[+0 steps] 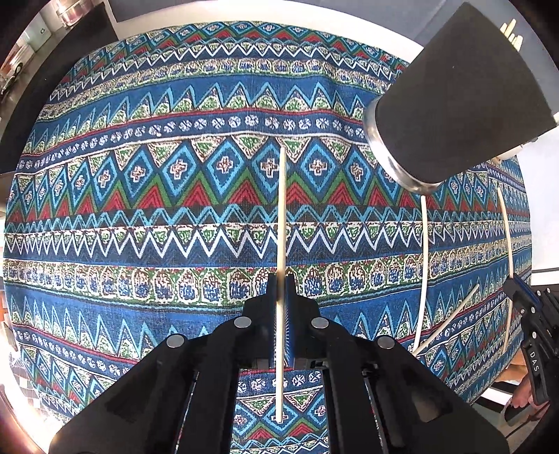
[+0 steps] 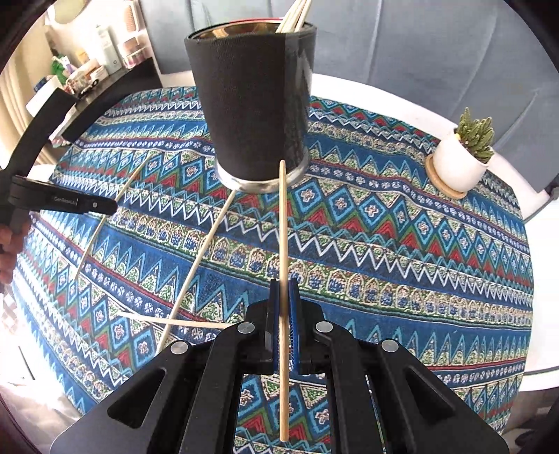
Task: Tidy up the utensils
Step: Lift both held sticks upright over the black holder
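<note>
My left gripper (image 1: 281, 279) is shut on a pale chopstick (image 1: 281, 209) that points straight ahead above the patterned cloth. My right gripper (image 2: 284, 284) is shut on another chopstick (image 2: 283, 227) whose tip reaches the base of the black cylindrical holder (image 2: 255, 104). The holder also shows in the left wrist view (image 1: 454, 94) at the upper right. Several chopsticks (image 2: 297, 14) stand inside it. Two loose chopsticks lie on the cloth: one long (image 2: 199, 258), one crossing it (image 2: 174, 323). The left gripper (image 2: 108, 206) with its chopstick (image 2: 104, 220) shows at the left of the right wrist view.
A round table (image 2: 545, 279) carries a blue, red and green patterned cloth (image 2: 401, 244). A small cactus in a white pot (image 2: 461, 157) on a wooden coaster stands at the far right. A grey sofa (image 2: 419, 45) is behind the table. Shelves with bottles (image 2: 104, 45) are at the far left.
</note>
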A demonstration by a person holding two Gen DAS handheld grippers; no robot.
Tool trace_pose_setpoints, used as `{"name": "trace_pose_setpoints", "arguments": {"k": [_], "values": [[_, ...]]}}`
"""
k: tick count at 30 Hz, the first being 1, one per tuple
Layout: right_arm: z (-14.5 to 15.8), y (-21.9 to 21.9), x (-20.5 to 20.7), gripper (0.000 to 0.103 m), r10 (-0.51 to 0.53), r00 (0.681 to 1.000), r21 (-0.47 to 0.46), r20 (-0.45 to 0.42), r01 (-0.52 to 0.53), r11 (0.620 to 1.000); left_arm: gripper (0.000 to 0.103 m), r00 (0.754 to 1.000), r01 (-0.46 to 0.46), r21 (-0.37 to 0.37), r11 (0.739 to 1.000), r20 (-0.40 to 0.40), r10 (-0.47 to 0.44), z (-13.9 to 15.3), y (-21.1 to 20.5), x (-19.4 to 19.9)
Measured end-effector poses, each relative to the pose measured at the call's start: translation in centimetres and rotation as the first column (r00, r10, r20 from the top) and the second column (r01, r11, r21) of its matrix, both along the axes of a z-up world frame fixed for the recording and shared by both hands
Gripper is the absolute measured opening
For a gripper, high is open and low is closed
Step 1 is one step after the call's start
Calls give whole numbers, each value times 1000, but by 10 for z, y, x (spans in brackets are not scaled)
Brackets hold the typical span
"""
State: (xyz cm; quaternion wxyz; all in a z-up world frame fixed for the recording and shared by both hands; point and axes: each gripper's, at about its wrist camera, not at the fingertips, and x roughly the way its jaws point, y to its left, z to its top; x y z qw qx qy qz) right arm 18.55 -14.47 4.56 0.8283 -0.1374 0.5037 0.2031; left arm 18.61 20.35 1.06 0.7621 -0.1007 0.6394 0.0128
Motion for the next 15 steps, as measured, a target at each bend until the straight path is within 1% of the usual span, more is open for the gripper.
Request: {"name": "trace_pose_setpoints", "arguments": {"k": [2, 6, 8, 11, 14, 15], "values": [[12, -4, 0, 5, 0, 999, -16, 40, 0, 1000, 5, 1000, 5, 5, 1000, 22, -5, 15, 15, 1], [38, -9, 3, 5, -6, 995, -6, 104, 6, 1000, 5, 996, 16, -1, 1000, 87, -15, 46, 36, 6], [49, -7, 7, 5, -5, 991, 3, 133, 5, 1000, 5, 992, 36, 7, 999, 120, -37, 67, 34, 7], [65, 1, 15, 5, 0, 984, 19, 177, -4, 1000, 5, 981, 91, 44, 995, 166, -97, 100, 23, 12], [80, 10, 21, 5, 13, 977, 44, 213, -23, 999, 5, 969, 139, 34, 990, 201, -143, 126, 18, 20], [84, 12, 23, 5, 20, 975, 53, 222, -33, 998, 5, 962, 147, 38, 988, 226, -152, 135, 19, 20]]}}
